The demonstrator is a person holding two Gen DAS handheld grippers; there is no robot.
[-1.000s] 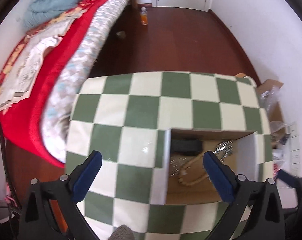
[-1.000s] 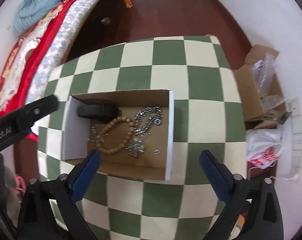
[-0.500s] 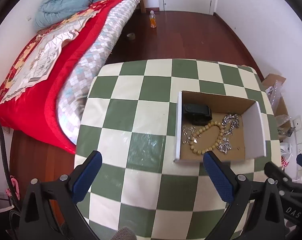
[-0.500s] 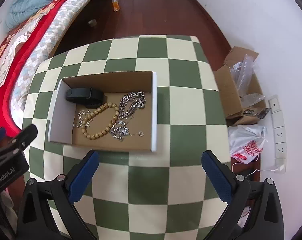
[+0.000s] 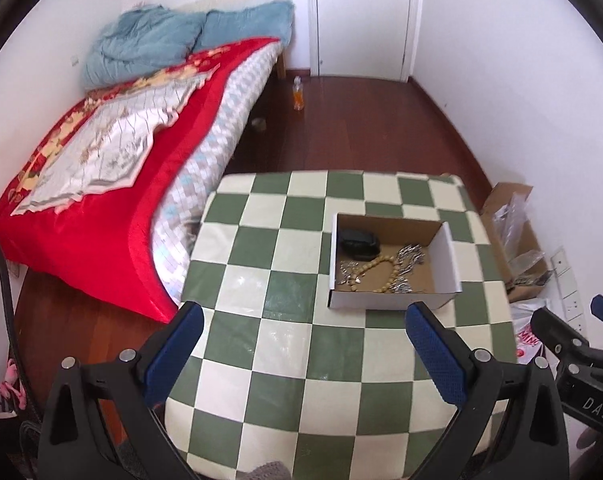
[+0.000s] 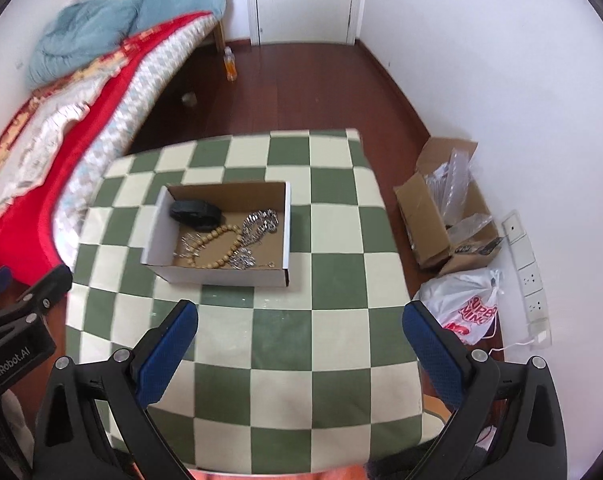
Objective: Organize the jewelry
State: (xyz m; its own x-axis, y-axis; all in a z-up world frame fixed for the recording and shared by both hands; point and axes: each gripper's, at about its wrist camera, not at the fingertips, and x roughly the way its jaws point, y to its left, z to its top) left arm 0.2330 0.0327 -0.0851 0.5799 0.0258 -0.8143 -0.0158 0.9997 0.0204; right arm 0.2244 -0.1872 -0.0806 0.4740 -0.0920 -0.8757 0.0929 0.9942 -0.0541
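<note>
A shallow white cardboard box (image 5: 385, 303) (image 6: 221, 274) sits on the green-and-cream checked table (image 5: 301, 352) (image 6: 301, 344). Inside lie a wooden bead bracelet (image 5: 381, 270) (image 6: 217, 240), silver chains (image 5: 409, 258) (image 6: 261, 222) and a black case (image 5: 359, 240) (image 6: 195, 212). My left gripper (image 5: 301, 332) is open and empty, held back over the table's near left part. My right gripper (image 6: 301, 332) is open and empty, held back over the near edge, well short of the box.
A bed with a red cover (image 5: 101, 208) (image 6: 53, 168) stands left of the table. An open brown carton (image 6: 441, 208) and a white plastic bag (image 6: 469, 312) lie on the floor to the right, by wall sockets (image 6: 529, 268). A bottle (image 5: 298, 96) stands on the floor.
Both grippers have pulled back and up from the box, so the table and room now show more widely. The box and its jewelry have stayed in place. Both grippers remain open.
</note>
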